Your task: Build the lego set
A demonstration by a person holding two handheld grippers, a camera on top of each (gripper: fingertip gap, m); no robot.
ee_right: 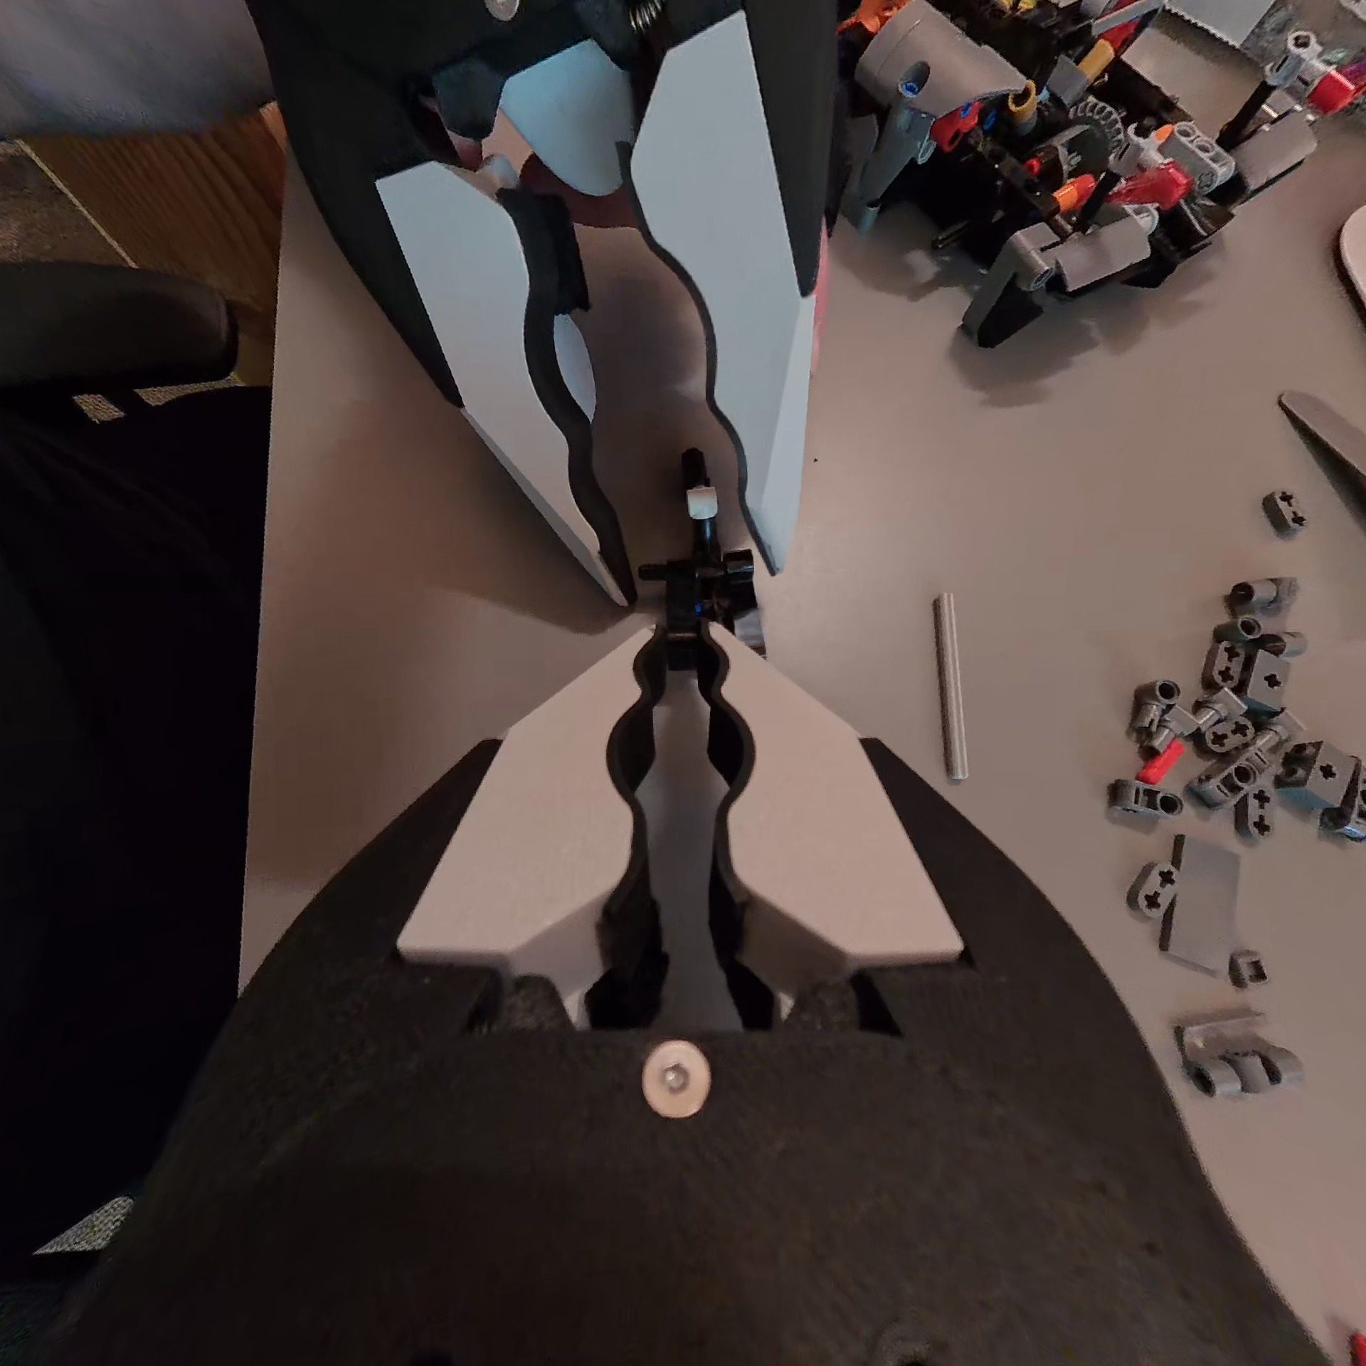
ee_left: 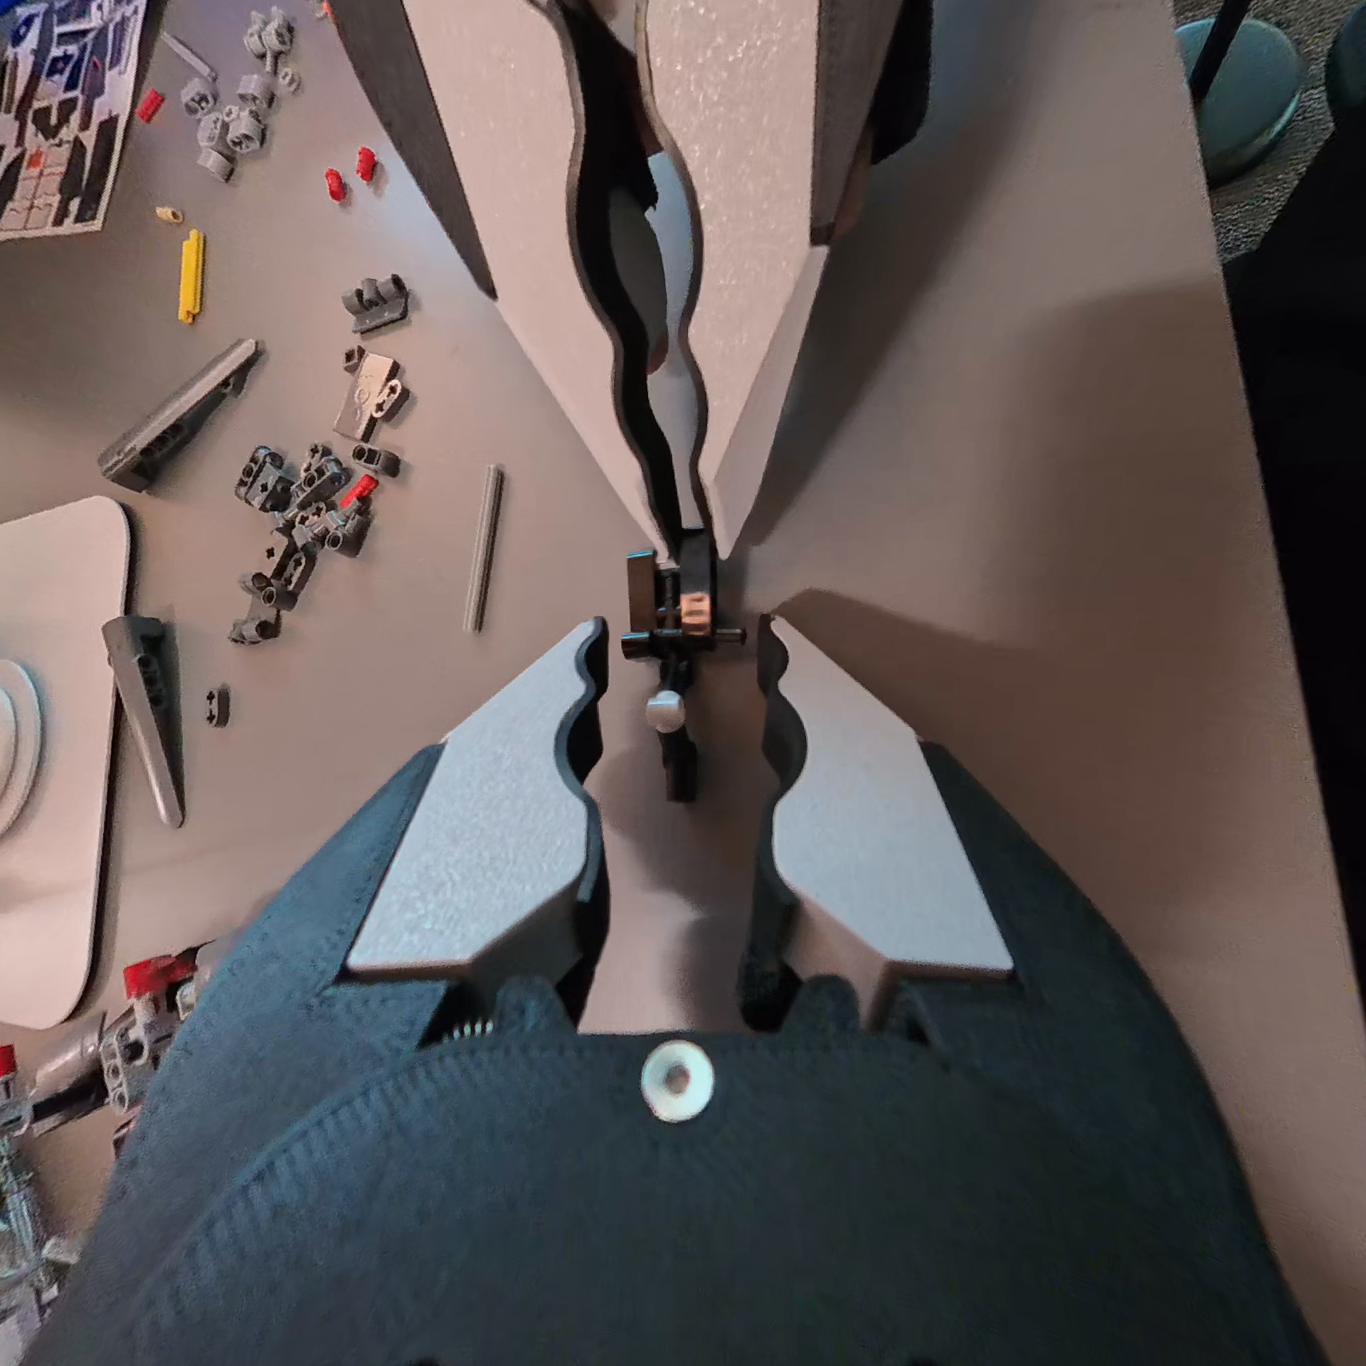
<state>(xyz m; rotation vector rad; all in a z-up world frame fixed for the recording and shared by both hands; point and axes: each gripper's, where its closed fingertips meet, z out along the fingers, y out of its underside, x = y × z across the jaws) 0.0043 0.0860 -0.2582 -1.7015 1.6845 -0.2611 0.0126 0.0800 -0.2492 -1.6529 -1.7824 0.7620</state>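
A: What is taking up the most room here?

B: The grey table (ee_right: 961, 473) is lying under everything, and a part-built model (ee_right: 1094, 185) of grey, black, red and orange bricks is sitting at its far side in the right wrist view. A printed sheet (ee_left: 66, 111) is lying at the far left corner in the left wrist view, and a pale rounded board (ee_left: 52, 739) is resting near the left edge.

A: And the two tools?

B: They are facing each other tip to tip. The right gripper (ee_right: 684, 639) is pinching one end of a small black brick assembly (ee_right: 698, 584), with both pads pressing on it above the table. The left gripper (ee_left: 684, 636) is standing spread, its fingers (ee_left: 584, 665) flanking the other end of the assembly without touching it.

A: Anything on that assembly?

B: A light grey bush (ee_left: 665, 711) is sitting on its black axle, between the left gripper's spread fingers.

A: What is lying nearby?

B: A thin grey axle (ee_right: 950, 687) is lying just beside the grippers. Further out, a heap of dark grey connectors (ee_right: 1249, 732) is lying with a red pin among them, and a yellow beam (ee_left: 191, 277) is lying near the sheet.
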